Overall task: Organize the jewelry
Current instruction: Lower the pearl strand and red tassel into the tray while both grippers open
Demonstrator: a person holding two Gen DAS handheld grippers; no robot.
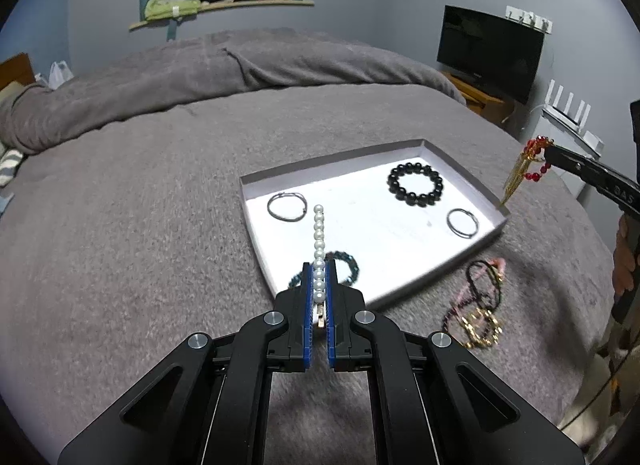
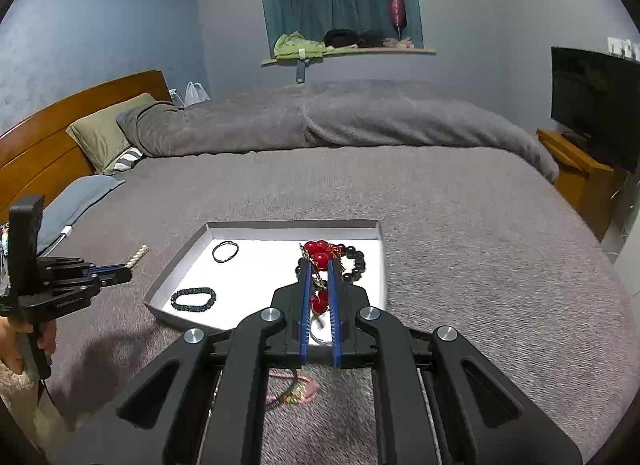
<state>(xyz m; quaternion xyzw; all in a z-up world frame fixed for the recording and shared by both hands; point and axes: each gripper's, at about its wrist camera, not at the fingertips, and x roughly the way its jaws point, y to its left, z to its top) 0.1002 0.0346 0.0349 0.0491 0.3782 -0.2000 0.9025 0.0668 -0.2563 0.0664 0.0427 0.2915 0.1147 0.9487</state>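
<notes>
Bed: a wide bed under a grey fleece blanket (image 2: 440, 225) carries everything; no tabletop is in view.
Tray: a shallow white cardboard tray with low walls (image 1: 256, 181) lies on the blanket, in front of both grippers.
Done so far: four pieces lie in the tray. They are a black round-bead bracelet (image 1: 416, 184) toward the far right corner, a dark small-bead bracelet (image 2: 193, 298) at the near edge, a thin dark cord loop (image 1: 286, 206) at the far left, and another thin dark loop (image 1: 463, 222) by the right wall.
Left to do: by my reading roughly half remains. Two pieces are in the air and a tangle lies outside the tray.
Left gripper: the left gripper (image 1: 319, 277) has its blue-padded fingers (image 1: 307, 289) narrow, pinched on a straight strand of white pearl beads (image 1: 318, 237) with a gold end piece tucked between the pads. The strand juts forward over the tray's near-left part.
Right gripper: the right gripper (image 2: 319, 273) has its fingers clamped on a red bead and gold chain ornament (image 2: 320, 255), whose gold tassel hangs just outside the tray's right wall.
Loose pile: a tangle of pink, dark and gold cords and chain (image 1: 478, 305) rests on the blanket, near the tray's front right edge and untouched.
</notes>
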